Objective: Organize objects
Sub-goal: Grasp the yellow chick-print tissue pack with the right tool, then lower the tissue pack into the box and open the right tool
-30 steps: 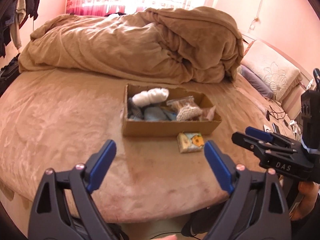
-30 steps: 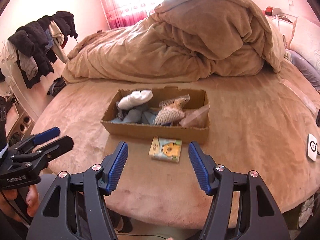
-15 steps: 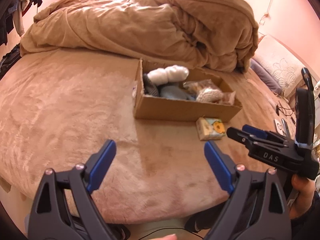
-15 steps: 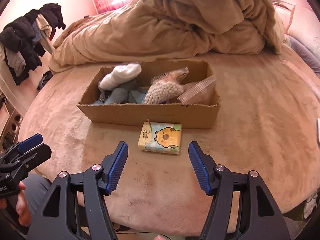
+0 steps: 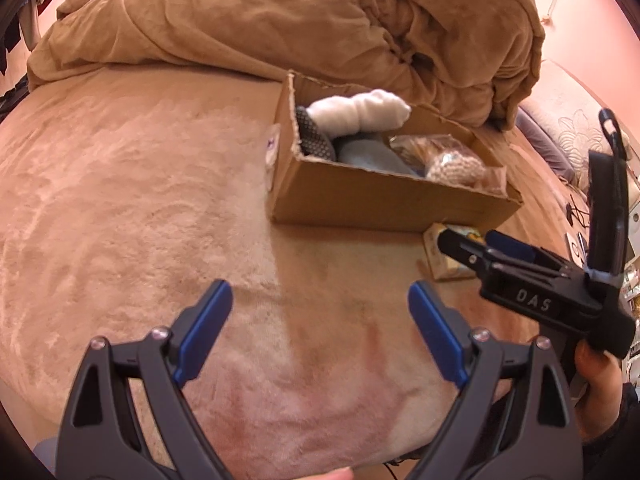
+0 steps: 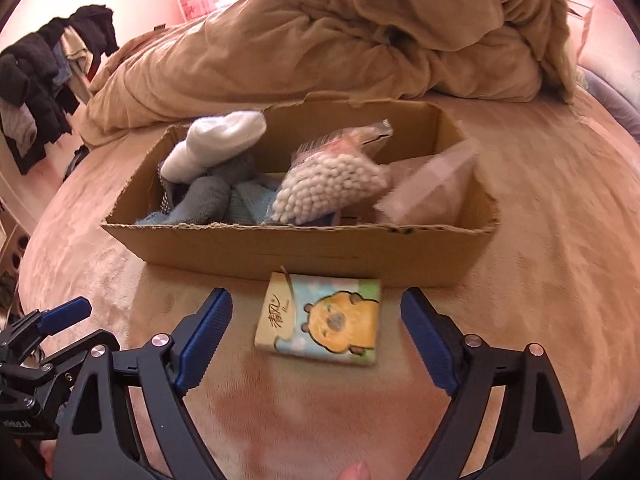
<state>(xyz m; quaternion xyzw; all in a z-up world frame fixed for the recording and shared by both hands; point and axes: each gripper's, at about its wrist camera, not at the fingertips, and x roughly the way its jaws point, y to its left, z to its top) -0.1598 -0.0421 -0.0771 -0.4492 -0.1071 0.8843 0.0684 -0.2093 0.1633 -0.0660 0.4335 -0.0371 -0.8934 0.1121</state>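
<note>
A small tissue pack (image 6: 320,320) with a cartoon bear lies on the bed just in front of a cardboard box (image 6: 280,246). The box holds rolled white socks (image 6: 216,144), blue cloth, a bag of white beads (image 6: 332,184) and a clear bag. My right gripper (image 6: 316,328) is open and empty, with its fingers on either side of the pack, just above it. In the left wrist view the pack (image 5: 440,256) is partly hidden behind the right gripper (image 5: 472,246). My left gripper (image 5: 320,332) is open and empty over bare bed, left of the box (image 5: 380,196).
A heaped tan duvet (image 6: 360,32) lies right behind the box. Dark clothes (image 6: 36,80) hang at the far left. Pillows (image 5: 568,136) lie at the right. The bed edge runs just below both grippers.
Both grippers have moved forward toward the box. The right gripper has closed in on the tissue pack, which now sits between its open fingers.
</note>
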